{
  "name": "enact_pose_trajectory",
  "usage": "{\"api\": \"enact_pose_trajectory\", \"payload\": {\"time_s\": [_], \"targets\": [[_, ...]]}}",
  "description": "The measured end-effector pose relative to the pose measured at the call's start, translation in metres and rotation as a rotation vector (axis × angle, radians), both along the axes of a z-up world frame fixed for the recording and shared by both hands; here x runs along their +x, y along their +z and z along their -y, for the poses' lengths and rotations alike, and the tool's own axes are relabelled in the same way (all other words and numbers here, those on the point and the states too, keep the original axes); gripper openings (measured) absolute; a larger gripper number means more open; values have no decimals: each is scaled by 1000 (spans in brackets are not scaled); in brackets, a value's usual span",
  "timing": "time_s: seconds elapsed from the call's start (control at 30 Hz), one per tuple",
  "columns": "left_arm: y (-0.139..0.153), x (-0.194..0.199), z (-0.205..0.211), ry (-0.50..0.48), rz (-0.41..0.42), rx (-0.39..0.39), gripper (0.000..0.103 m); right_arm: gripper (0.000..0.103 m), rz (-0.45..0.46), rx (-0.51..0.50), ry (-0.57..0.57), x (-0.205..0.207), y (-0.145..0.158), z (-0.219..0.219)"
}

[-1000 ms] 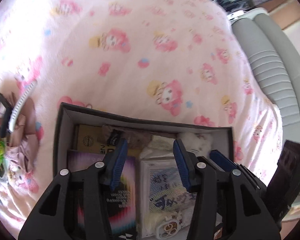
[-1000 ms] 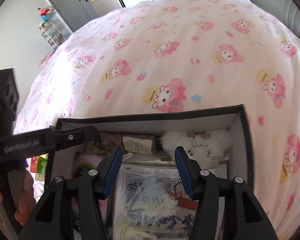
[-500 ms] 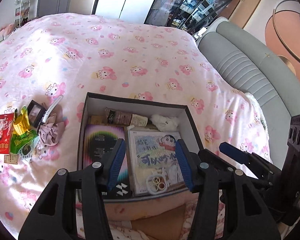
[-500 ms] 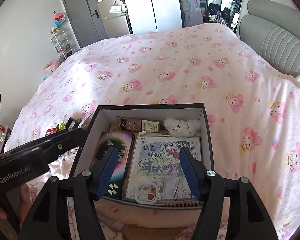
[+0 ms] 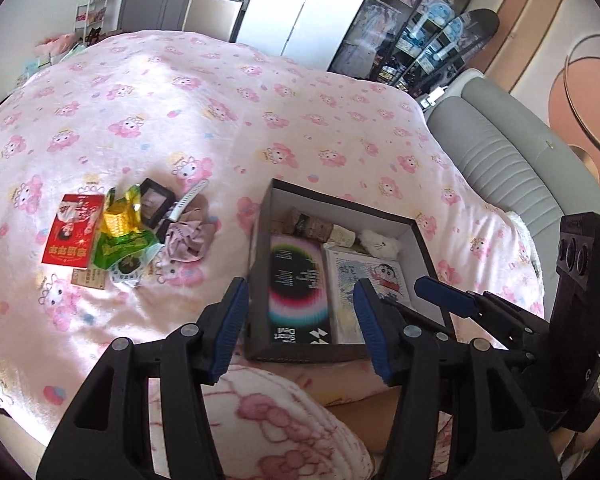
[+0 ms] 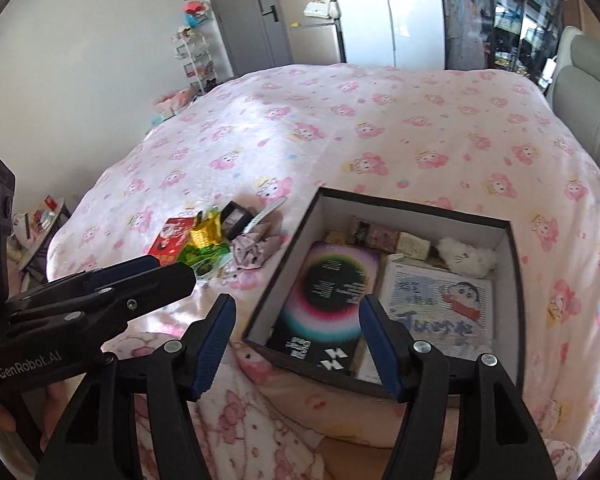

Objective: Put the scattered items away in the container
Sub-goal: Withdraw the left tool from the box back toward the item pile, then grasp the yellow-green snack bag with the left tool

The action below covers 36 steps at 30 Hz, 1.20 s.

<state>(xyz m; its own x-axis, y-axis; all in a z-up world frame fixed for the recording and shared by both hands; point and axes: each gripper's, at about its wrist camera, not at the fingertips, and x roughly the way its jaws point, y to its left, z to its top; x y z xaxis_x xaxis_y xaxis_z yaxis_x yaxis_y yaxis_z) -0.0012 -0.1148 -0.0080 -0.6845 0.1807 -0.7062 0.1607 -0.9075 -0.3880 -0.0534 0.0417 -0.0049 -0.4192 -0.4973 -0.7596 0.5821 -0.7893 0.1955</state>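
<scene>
A dark open box sits on the pink bed, holding a black booklet with a colour ring, a cartoon sheet, a white plush and small packets. Left of the box lies a pile: a red packet, yellow and green snack bags, a small black case and a mauve cloth. My left gripper hovers above the box's near edge, its jaws opening with nothing between them. My right gripper hangs open and empty over the same box, the pile to its left.
A grey padded headboard borders the bed on the right. Wardrobes, a fridge and a white shelf rack stand beyond the far edge. Pink fleece on a person's lap lies below the grippers. Much of the bedspread lies bare.
Both grippers have pulled back and risen away from the box, so the whole box and the pile beside it came into view. The right jaws have spread wider.
</scene>
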Motion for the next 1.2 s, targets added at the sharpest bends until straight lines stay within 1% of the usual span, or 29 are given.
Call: {"api": "enact_pose_trajectory", "payload": {"time_s": [0.07,0.13,0.23,0.27,0.33,0.43,0.53,0.6,0.7,0.77,0.83,0.87,0.93,1.0,1.03,1.13,1.17,1.2], "targets": [[-3,9,19,38,-10,10,56,61,-2,-3,50,1,-2,22],[-10,16,42,92,-2,22,56,61,4,4,99,0,-7,47],[-26,25,78,163,19,46,56,60,74,-3,171,-12,-19,82],[-34,27,91,188,29,53,56,59,101,-7,190,-17,-24,92],[-49,30,112,225,50,70,56,53,136,-3,215,-27,-33,110],[-80,30,143,277,98,108,55,52,166,29,234,-41,-46,137],[-112,27,169,315,149,148,55,51,239,42,272,-56,-64,163],[-133,22,181,327,183,181,55,51,283,71,307,-66,-79,179],[-156,11,193,329,201,216,54,51,330,106,341,-77,-97,196],[-171,3,200,334,206,273,54,51,372,124,343,-85,-110,205],[-184,-4,210,349,188,356,54,51,413,131,344,-92,-123,214],[-188,-7,215,372,177,381,54,51,429,139,345,-96,-129,219],[-191,-13,223,429,159,387,52,51,444,166,340,-104,-138,228],[-190,-23,226,430,141,368,51,51,429,174,333,-113,-141,234],[-193,-30,228,430,154,368,50,51,425,173,330,-116,-142,238],[-214,-50,232,407,213,428,41,51,462,156,322,-123,-150,244],[-219,-54,231,396,228,440,33,51,476,156,323,-124,-154,246],[-224,-57,229,385,245,439,20,51,483,158,323,-123,-157,247]]}}
